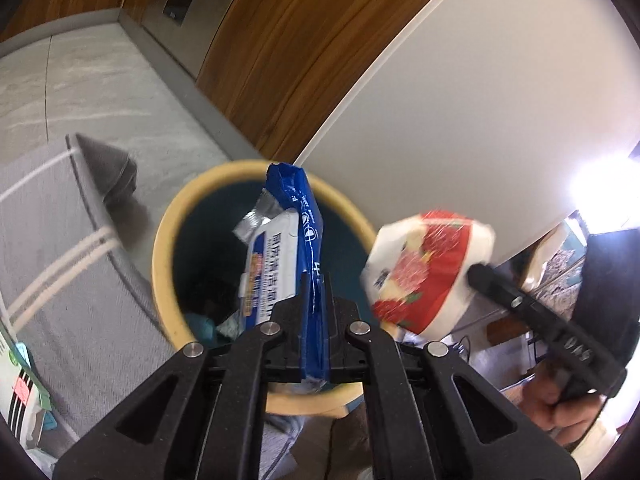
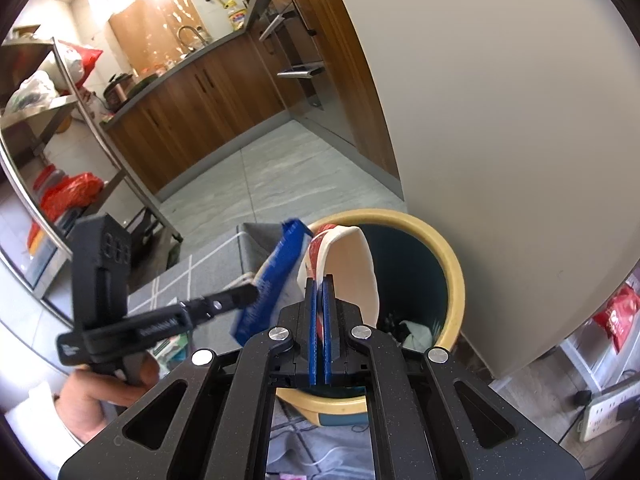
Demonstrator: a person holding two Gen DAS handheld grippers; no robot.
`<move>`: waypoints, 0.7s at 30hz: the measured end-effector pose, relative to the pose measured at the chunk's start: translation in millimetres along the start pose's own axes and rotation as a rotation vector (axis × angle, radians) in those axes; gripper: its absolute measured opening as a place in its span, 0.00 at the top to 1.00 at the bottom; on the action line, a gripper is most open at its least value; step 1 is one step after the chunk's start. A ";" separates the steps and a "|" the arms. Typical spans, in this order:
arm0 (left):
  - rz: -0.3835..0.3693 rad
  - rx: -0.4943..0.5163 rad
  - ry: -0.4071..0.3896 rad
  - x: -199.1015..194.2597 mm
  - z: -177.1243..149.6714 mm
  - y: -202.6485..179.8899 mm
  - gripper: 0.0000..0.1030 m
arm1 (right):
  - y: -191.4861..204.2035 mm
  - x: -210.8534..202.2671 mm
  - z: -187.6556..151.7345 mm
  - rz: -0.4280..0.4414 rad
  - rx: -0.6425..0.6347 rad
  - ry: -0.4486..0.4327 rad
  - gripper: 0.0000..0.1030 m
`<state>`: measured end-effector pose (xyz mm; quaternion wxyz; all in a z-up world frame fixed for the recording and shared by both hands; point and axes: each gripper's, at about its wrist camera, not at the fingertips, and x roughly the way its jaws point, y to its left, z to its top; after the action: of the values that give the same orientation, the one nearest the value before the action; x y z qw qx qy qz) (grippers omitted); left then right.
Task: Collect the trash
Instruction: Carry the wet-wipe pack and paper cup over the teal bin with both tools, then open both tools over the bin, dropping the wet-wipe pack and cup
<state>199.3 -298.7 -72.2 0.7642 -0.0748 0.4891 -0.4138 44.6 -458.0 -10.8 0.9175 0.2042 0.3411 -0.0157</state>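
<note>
My left gripper [image 1: 316, 280] is shut on a blue and white wet-wipe packet [image 1: 292, 240] and holds it over the open mouth of a round trash bin [image 1: 164, 248] with a yellow rim and dark inside. My right gripper [image 2: 319, 280] is shut on the rim of a white paper bowl [image 2: 354, 264] with a red print, held above the same bin [image 2: 452, 276]. The bowl [image 1: 424, 268] shows at the right of the left wrist view, the packet [image 2: 276, 276] at the left of the right wrist view. Some trash lies at the bin's bottom.
A white wall or door [image 1: 480, 100] stands right behind the bin. A grey rug [image 1: 72, 260] lies on the tiled floor to the left. Wooden kitchen cabinets [image 2: 192, 96], a metal shelf rack [image 2: 48, 120] and a power strip [image 2: 608, 412] are around.
</note>
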 end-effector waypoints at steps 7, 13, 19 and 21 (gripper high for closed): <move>0.045 0.017 0.002 -10.2 -3.6 2.0 0.68 | -2.8 5.4 -1.1 -0.006 0.000 0.021 0.96; 0.092 0.059 -0.058 -45.7 -1.3 -1.7 0.41 | 1.5 16.9 -3.3 -0.002 -0.007 0.067 0.96; 0.125 0.062 -0.102 -72.7 -0.4 0.9 0.33 | 8.4 29.9 -5.6 -0.034 -0.023 0.105 0.95; 0.135 0.058 -0.116 -84.3 -0.9 4.4 0.32 | 10.3 32.5 -6.1 -0.045 -0.031 0.112 0.88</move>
<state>185.9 -236.1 -17.2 0.8192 -0.0433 0.4357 -0.3704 67.4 -442.6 -31.8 0.8994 0.1829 0.3965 -0.0197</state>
